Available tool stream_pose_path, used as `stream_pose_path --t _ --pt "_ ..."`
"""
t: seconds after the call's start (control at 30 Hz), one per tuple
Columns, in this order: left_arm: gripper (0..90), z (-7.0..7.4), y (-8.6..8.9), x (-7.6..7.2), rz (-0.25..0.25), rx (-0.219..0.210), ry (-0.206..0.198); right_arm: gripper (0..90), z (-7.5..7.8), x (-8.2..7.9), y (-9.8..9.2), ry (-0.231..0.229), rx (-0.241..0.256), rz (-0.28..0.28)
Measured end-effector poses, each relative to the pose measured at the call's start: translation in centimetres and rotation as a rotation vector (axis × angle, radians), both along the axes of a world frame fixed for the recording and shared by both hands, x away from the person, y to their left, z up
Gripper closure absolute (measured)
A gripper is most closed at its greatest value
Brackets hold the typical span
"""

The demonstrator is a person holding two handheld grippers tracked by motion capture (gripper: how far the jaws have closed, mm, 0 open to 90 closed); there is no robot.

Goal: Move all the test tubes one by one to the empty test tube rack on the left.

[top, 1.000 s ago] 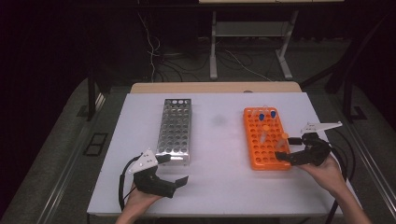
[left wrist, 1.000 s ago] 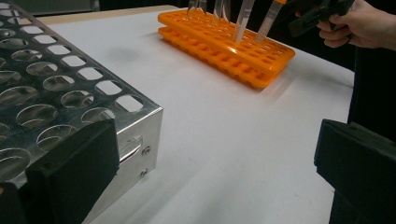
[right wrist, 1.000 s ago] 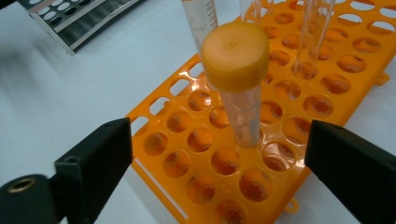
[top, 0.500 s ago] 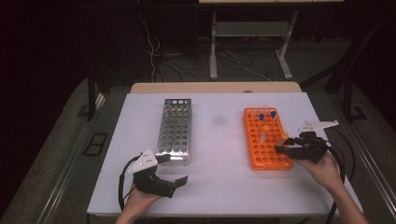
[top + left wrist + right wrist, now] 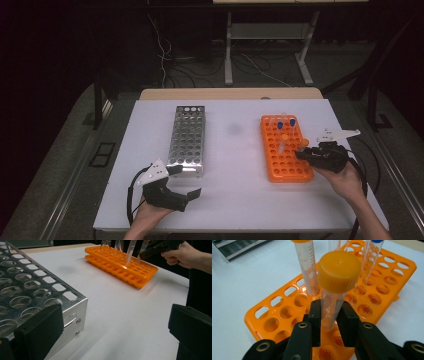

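Note:
My right gripper point(image 5: 301, 153) is at the right edge of the orange tube rack point(image 5: 276, 172). It is shut on a clear tube with an orange cap point(image 5: 339, 270), gripped below the cap by the gripper point(image 5: 331, 312). The tube's lower end is hidden behind the jaws. Another orange-capped tube point(image 5: 308, 267) and a blue-capped tube point(image 5: 372, 260) stand in the orange rack point(image 5: 387, 272). My left gripper point(image 5: 186, 181) rests open near the front corner of the metal rack point(image 5: 187, 135). The left gripper point(image 5: 115, 335) has nothing between its jaws, and the metal rack point(image 5: 30, 287) lies by its left jaw.
The white table point(image 5: 235, 165) has bare room between the two racks. From the left gripper view the orange rack point(image 5: 120, 265) lies far across, with a hand point(image 5: 185, 255) holding the other gripper over it. Cables trail off both grippers toward the table's front edge.
My right gripper has shifted a little toward the far side along the orange rack's right edge. The left gripper has stayed still.

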State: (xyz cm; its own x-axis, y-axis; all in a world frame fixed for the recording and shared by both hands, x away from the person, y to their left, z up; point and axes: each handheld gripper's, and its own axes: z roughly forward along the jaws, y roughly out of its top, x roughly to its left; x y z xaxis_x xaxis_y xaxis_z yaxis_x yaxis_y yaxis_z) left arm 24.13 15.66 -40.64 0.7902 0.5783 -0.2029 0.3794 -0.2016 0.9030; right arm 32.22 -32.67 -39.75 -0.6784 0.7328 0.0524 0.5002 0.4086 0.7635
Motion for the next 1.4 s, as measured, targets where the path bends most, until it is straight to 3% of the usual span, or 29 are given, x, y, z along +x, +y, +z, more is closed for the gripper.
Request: stream_pose_path --t 0.3,0.57,0.73,1.07,1.4 --pt "0.0 0.7 0.2 0.1 -0.002 -0.022 0.011 73.7 1.2 -0.1 -0.3 0.001 0.013 -0.005" --pt "0.0 1.3 0.5 0.2 0.004 -0.024 0.019 73.8 3.3 -0.6 -0.3 0.006 0.04 0.006" --pt "0.0 1.7 0.2 0.2 0.001 -0.02 0.003 73.8 5.0 -1.1 0.3 0.015 0.047 0.044" --pt "0.0 3.2 -0.4 0.9 -0.02 0.007 0.004 73.8 7.5 -1.8 2.8 0.015 0.044 0.132" --pt "0.0 4.7 -1.2 2.1 -0.057 0.041 0.018 73.7 8.6 -1.8 5.8 0.013 0.029 0.208"
